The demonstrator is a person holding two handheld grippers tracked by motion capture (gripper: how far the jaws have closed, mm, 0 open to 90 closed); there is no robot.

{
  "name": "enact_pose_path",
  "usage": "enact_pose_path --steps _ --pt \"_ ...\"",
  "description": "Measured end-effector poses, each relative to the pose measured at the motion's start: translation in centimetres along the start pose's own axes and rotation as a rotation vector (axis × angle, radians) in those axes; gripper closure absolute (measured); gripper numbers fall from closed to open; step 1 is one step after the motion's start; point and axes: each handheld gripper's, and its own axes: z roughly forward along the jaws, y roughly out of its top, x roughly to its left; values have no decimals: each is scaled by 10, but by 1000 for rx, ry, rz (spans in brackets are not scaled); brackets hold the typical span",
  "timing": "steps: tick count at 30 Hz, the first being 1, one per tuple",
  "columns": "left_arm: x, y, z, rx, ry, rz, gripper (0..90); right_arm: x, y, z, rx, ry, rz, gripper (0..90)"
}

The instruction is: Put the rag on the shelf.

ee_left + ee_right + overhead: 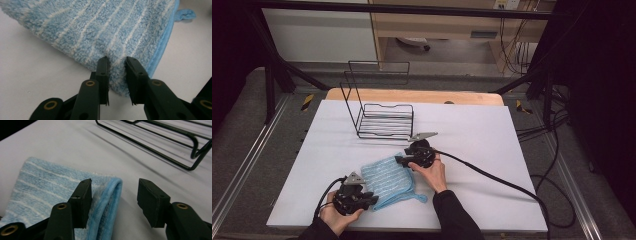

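A light-blue striped cloth (387,177) lies folded on the white table cover, near the front. My left gripper (373,199) is at its near-left corner. In the left gripper view the fluffy corner of the cloth (100,27) bunches up between the two jaws, and my left gripper (117,65) is shut on it. My right gripper (399,160) is at the cloth's far-right corner. In the right gripper view the hemmed edge of the cloth (45,185) sits against the left jaw, the right jaw stands well clear of it, and my right gripper (113,192) is open.
A black wire rack (384,122) with a tall back stands just behind the cloth; its base rails (175,135) run close beyond my right gripper. A small hanging loop (422,198) sticks out of the cloth's near-right corner. The white cover (472,140) stretches away to the right.
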Motion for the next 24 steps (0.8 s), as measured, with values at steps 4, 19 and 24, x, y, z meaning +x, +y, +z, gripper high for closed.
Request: enact_pose_path --steps 4,19,24 --pt "0 0 0 0 -3 9 759 -1 -1 9 30 12 -9 558" --pt "1 2 -1 5 -10 42 839 3 -4 7 59 40 14 798" --pt "4 5 -3 12 -20 59 845 8 -7 -3 46 -1 34 801"
